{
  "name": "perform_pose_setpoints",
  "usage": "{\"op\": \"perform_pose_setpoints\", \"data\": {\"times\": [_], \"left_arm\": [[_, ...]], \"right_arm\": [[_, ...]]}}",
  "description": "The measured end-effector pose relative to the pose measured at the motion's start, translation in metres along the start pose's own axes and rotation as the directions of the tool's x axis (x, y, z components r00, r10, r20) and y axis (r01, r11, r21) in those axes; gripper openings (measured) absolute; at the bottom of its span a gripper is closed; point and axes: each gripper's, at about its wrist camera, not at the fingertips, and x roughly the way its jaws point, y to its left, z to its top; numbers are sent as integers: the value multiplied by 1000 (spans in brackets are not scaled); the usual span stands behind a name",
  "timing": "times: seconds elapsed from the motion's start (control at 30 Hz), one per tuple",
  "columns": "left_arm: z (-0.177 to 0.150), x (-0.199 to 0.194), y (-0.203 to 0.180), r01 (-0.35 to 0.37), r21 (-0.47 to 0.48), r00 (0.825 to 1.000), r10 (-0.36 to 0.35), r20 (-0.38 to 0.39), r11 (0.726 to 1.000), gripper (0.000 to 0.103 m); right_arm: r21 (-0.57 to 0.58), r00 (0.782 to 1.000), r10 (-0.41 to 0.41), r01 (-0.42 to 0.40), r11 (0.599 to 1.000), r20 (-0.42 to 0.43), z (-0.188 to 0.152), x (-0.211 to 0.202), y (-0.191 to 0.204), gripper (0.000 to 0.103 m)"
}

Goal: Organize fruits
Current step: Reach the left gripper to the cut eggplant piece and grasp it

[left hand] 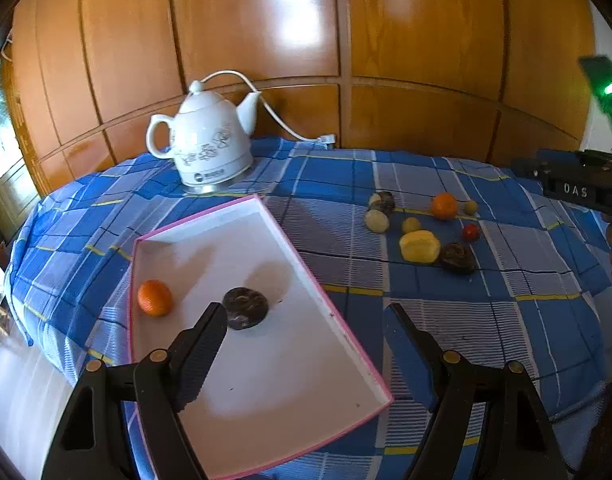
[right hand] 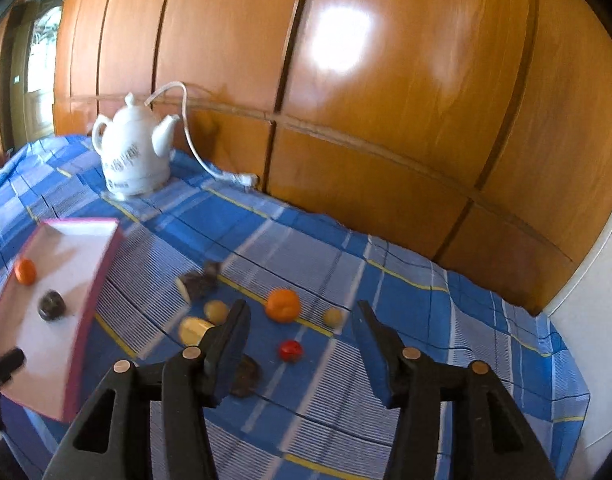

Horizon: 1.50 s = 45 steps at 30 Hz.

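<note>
A white tray with a pink rim (left hand: 274, 392) lies on the blue checked cloth and holds an orange (left hand: 155, 298) and a dark fruit (left hand: 245, 307). My left gripper (left hand: 306, 316) hovers open over the tray's right edge with nothing between its fingers. To the right, loose fruits lie on the cloth: an orange (right hand: 282, 305), a small red fruit (right hand: 290, 350), a yellow fruit (right hand: 194, 328) and a dark fruit (right hand: 246, 376) partly hidden by a finger. My right gripper (right hand: 302, 311) stands open above them, holding nothing.
A white ceramic kettle (left hand: 210, 144) stands at the back of the table, its cord and plug (left hand: 326, 138) trailing right. A wood-panelled wall (right hand: 386, 120) runs close behind. Several small yellow-green fruits (left hand: 411, 225) lie among the loose ones. The table edge drops off at left.
</note>
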Motion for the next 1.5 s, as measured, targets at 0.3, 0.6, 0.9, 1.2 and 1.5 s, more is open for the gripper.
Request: {"op": "perform_pose_setpoints", "data": {"times": [0.3, 0.6, 0.9, 1.2, 1.5], "left_arm": [[21, 25, -16, 54, 4, 997, -54, -49, 999, 80], [42, 65, -31, 121, -36, 982, -125, -143, 992, 79], [81, 122, -39, 166, -68, 962, -177, -208, 984, 71], [106, 189, -52, 222, -99, 930, -241, -279, 970, 68], [106, 226, -47, 307, -184, 888, -351, -298, 934, 41]], "right_arm": [[223, 976, 45, 4, 975, -211, -42, 61, -72, 54], [294, 967, 101, -29, 955, -233, -44, 66, -82, 54], [321, 965, 138, -61, 945, -224, -40, 65, -81, 54], [333, 960, 158, -74, 940, -233, -39, 69, -82, 54], [356, 956, 171, -78, 931, -239, -39, 74, -86, 54]]}}
